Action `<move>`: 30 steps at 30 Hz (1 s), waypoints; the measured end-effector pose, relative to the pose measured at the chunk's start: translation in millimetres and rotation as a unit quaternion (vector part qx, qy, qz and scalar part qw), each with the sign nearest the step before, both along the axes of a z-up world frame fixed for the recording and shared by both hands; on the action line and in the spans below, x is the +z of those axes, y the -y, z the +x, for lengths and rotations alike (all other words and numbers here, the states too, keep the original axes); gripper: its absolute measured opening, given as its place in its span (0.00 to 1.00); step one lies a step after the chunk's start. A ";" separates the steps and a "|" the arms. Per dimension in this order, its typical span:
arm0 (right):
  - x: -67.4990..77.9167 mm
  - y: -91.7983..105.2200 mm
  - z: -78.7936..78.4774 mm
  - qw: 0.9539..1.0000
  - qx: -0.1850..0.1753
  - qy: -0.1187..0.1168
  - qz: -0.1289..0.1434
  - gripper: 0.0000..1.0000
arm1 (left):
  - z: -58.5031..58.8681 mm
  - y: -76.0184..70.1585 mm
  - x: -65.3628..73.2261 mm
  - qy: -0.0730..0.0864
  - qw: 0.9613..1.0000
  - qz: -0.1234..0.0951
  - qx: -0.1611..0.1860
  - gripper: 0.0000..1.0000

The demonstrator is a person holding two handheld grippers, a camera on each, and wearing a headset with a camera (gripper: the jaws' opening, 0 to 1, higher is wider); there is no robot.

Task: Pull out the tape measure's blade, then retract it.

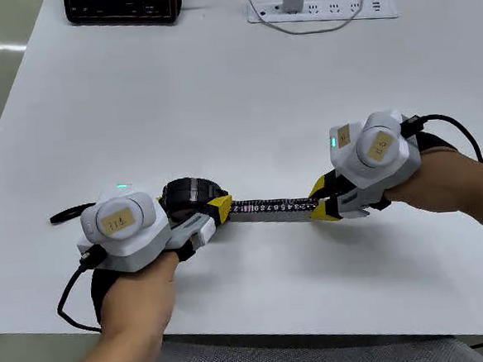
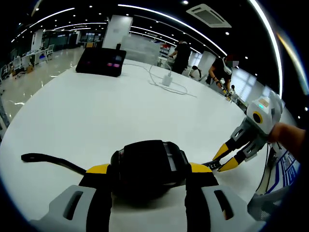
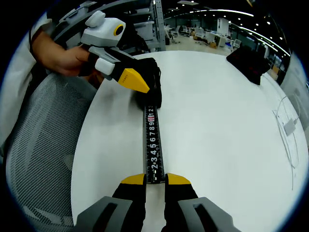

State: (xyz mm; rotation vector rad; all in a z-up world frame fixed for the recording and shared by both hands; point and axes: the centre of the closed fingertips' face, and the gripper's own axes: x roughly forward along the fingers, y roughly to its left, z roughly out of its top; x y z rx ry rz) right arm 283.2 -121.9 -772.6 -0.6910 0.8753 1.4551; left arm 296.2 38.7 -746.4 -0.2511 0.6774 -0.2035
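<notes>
Both claws were closed on the work: the left claw (image 2: pixel 149 170) clamped the black tape measure (image 2: pixel 148 162) across the sides of its case, at the near left of the white worktop (image 1: pixel 219 100), with its wrist strap (image 1: pixel 66 215) trailing away to the left. The right claw (image 3: pixel 154 180) pinched the tip of the blade (image 3: pixel 153 145), which ran partly drawn out, low along the worktop between the two claws. The blade looked like thin, slick, springy steel, stiff along its length but likely to kink if twisted, and probably under spring pull, so the tip was the sound place to hold it; the case seemed compact and solid. Numerals 2 to 9 read along the blade, then a red mark, then 1 and 2; no brand was legible, and the tan stickers on both claws were too small to read. Farther off lay a white power strip (image 1: pixel 322 10) with a charger plugged in, and a dark screen (image 1: pixel 121 5).
</notes>
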 end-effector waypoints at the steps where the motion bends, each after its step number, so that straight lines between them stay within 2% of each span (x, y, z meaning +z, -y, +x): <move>1: 0.1 -1.4 0.2 1.000 -0.001 -0.001 0.001 0.10 | -0.2 0.2 0.2 0.000 1.000 0.000 0.000 0.56; 30: -1.1 -35.6 0.9 1.000 0.005 -0.008 0.017 0.10 | 0.6 -1.3 0.7 -0.001 1.000 -0.010 0.003 0.56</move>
